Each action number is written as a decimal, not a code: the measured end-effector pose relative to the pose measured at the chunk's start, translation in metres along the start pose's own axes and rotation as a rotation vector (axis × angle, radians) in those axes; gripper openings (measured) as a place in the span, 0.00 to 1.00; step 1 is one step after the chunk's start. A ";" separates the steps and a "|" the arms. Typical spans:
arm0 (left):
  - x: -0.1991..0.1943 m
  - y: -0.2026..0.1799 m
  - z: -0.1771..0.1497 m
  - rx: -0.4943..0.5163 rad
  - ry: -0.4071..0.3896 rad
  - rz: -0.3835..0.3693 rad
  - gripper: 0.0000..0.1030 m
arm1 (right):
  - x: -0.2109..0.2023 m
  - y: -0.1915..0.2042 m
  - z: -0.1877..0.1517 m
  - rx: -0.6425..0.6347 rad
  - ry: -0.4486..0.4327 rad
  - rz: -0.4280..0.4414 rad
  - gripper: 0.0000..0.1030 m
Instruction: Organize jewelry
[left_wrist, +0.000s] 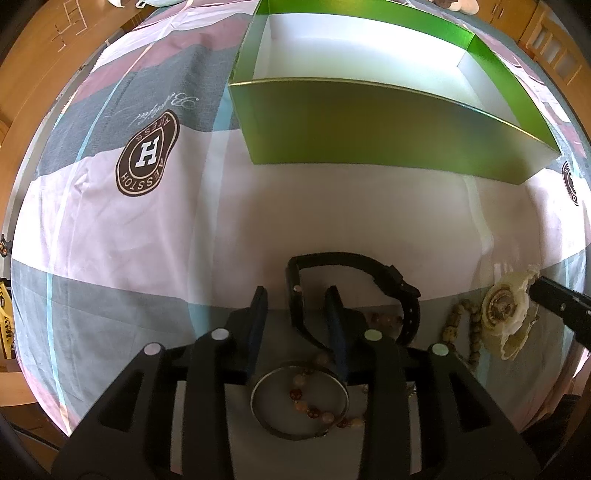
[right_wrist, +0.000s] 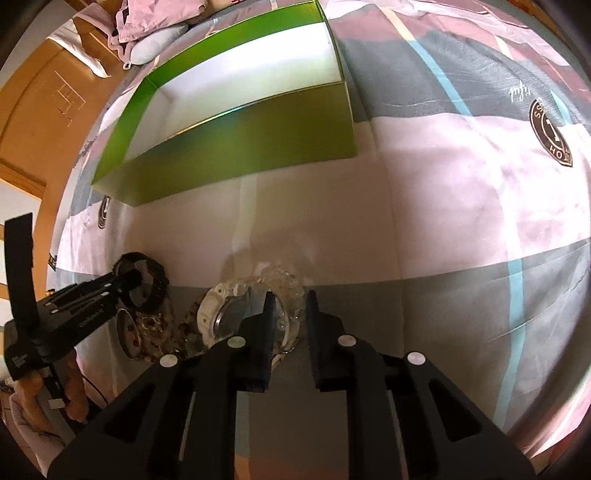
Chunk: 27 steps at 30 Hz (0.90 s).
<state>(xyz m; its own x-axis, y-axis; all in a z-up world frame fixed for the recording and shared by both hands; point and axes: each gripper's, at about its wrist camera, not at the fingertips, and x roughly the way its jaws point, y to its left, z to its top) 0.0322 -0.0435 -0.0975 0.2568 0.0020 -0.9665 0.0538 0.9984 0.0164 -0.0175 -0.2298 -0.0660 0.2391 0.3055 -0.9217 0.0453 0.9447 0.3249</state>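
A black watch (left_wrist: 391, 280) lies on the bedsheet with its case standing between the fingers of my left gripper (left_wrist: 297, 291); the jaws are open, with a gap showing beside the case. Under that gripper lie a silver bangle (left_wrist: 299, 398) and an amber bead bracelet (left_wrist: 314, 411). A brown bead bracelet (left_wrist: 474, 332) lies to the right. My right gripper (right_wrist: 291, 295) is shut on the clear strap of a white watch (right_wrist: 225, 317), which rests on the sheet. An open green box (left_wrist: 369, 125) with a white inside stands beyond the jewelry.
The jewelry sits close together on a pink, grey and white bedsheet (left_wrist: 147, 240) with brown logos. A hand (right_wrist: 70, 391) holds the left gripper (right_wrist: 133, 278) at the lower left of the right wrist view. Wooden furniture (right_wrist: 37, 110) and bedding (right_wrist: 155, 40) lie behind.
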 end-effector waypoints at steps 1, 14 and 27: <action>0.000 0.000 0.000 0.002 0.001 0.000 0.32 | 0.001 -0.001 0.001 0.007 -0.004 0.000 0.17; 0.002 0.002 -0.001 0.000 -0.001 -0.001 0.37 | -0.013 0.004 0.007 -0.023 -0.084 0.018 0.00; 0.003 0.001 -0.002 -0.001 0.000 0.003 0.39 | 0.009 -0.031 0.009 0.160 0.013 0.108 0.14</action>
<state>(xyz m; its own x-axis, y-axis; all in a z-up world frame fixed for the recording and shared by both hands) 0.0316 -0.0422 -0.1007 0.2569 0.0047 -0.9664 0.0526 0.9984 0.0189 -0.0084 -0.2576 -0.0823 0.2383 0.4064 -0.8820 0.1736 0.8758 0.4505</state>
